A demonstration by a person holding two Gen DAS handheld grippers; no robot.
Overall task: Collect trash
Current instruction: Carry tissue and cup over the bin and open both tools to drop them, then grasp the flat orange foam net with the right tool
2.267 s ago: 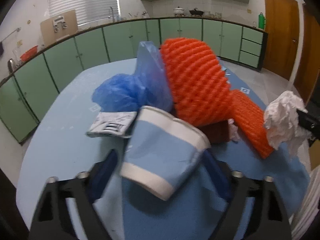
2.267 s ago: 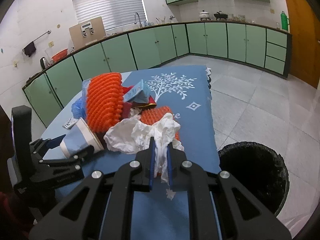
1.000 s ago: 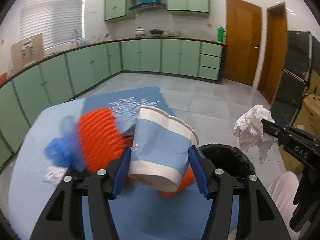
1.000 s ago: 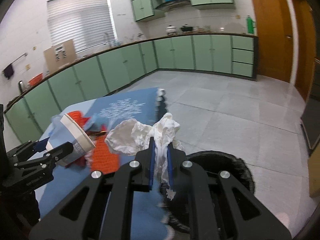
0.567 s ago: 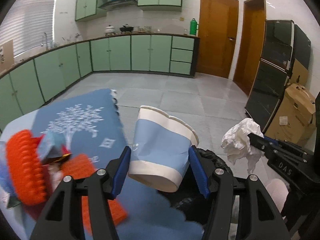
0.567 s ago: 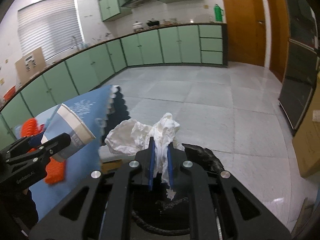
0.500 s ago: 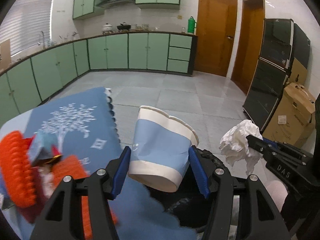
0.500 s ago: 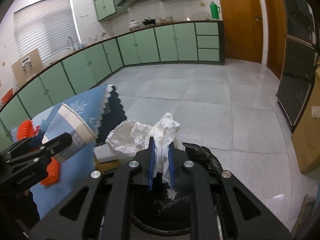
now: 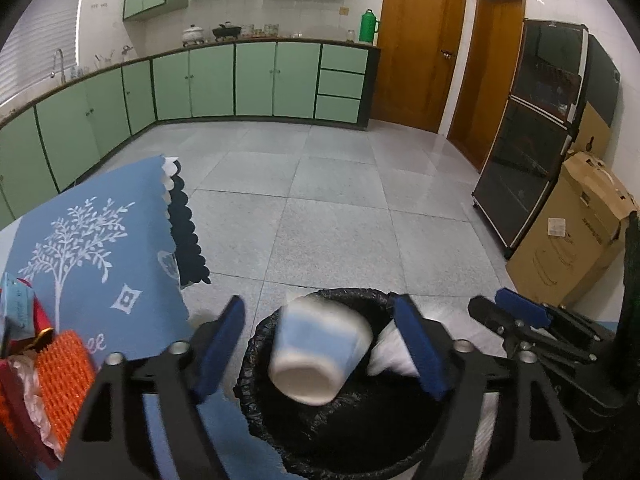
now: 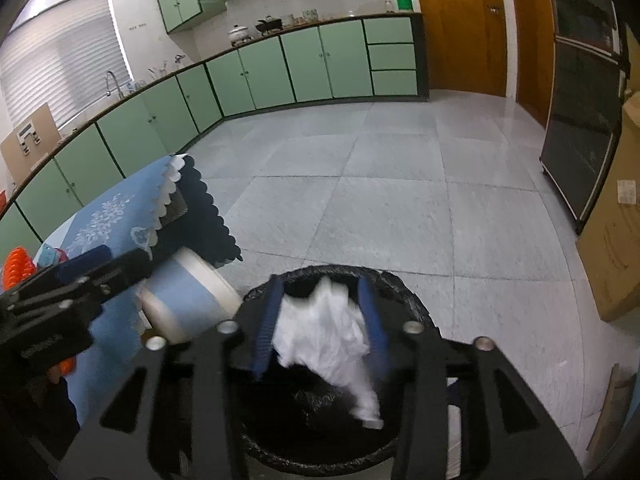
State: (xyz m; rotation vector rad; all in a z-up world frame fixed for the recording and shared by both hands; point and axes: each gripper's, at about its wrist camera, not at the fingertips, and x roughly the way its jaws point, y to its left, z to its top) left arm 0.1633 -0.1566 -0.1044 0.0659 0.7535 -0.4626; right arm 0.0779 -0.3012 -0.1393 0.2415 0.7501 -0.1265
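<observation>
Both grippers hang over the black-lined trash bin (image 9: 340,420) (image 10: 400,292). My left gripper (image 9: 320,344) is open, and the blue-and-white paper cup (image 9: 316,352) is blurred, loose between its spread fingers above the bin mouth. The cup also shows in the right wrist view (image 10: 192,300), beside the left gripper's fingers (image 10: 92,268). My right gripper (image 10: 320,320) is open, and the crumpled white tissue (image 10: 324,332) is blurred, dropping between its fingers into the bin. The tissue shows in the left wrist view (image 9: 390,354) behind the left gripper's right finger.
The table with the blue tree-print cloth (image 9: 92,248) is at the left, with orange foam netting (image 9: 64,372), red wrapper and other trash on it. A cardboard box (image 9: 576,240) and a black cabinet (image 9: 536,136) stand at the right. Grey tiled floor lies beyond the bin.
Both grippers have opened over the bin. The cup and the tissue have left the fingers and are falling. Before that both grippers swung from the table to the bin.
</observation>
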